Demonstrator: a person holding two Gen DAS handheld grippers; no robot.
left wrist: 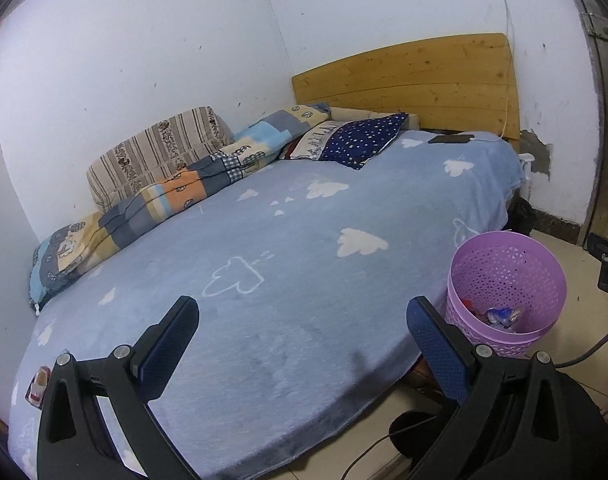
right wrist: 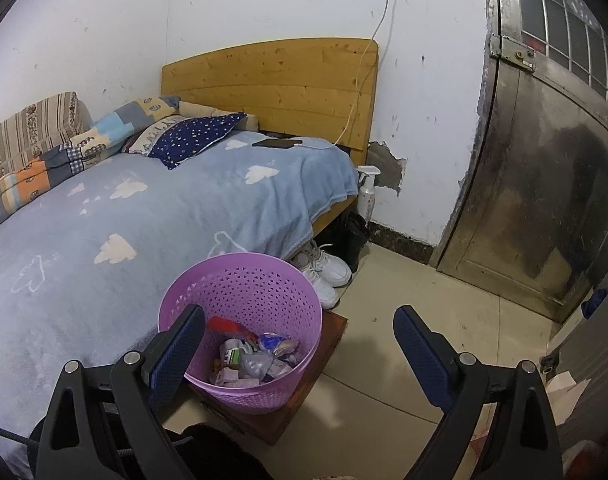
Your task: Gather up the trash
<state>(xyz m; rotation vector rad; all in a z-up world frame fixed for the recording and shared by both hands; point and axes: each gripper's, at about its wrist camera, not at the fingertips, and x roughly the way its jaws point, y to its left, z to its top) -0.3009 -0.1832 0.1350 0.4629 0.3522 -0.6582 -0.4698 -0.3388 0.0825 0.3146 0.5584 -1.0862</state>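
Note:
A purple perforated basket (right wrist: 260,280) stands on a low wooden stool (right wrist: 328,336) beside the bed and holds several wrappers and packets (right wrist: 260,356). It also shows in the left wrist view (left wrist: 508,272). My right gripper (right wrist: 300,344) is open and empty, just above the basket's near rim. My left gripper (left wrist: 304,344) is open and empty over the near edge of the blue cloud-print bed (left wrist: 288,240). A small red and white packet (left wrist: 38,386) lies on the bed's near left edge, left of my left gripper.
Folded quilts (left wrist: 160,184) and a star-print pillow (left wrist: 364,136) lie at the bed's far side. A phone on a cable (right wrist: 276,143) rests near the wooden headboard (right wrist: 272,80). White shoes (right wrist: 328,272) and a spray bottle (right wrist: 367,192) sit by the bed. A metal door (right wrist: 544,184) is on the right.

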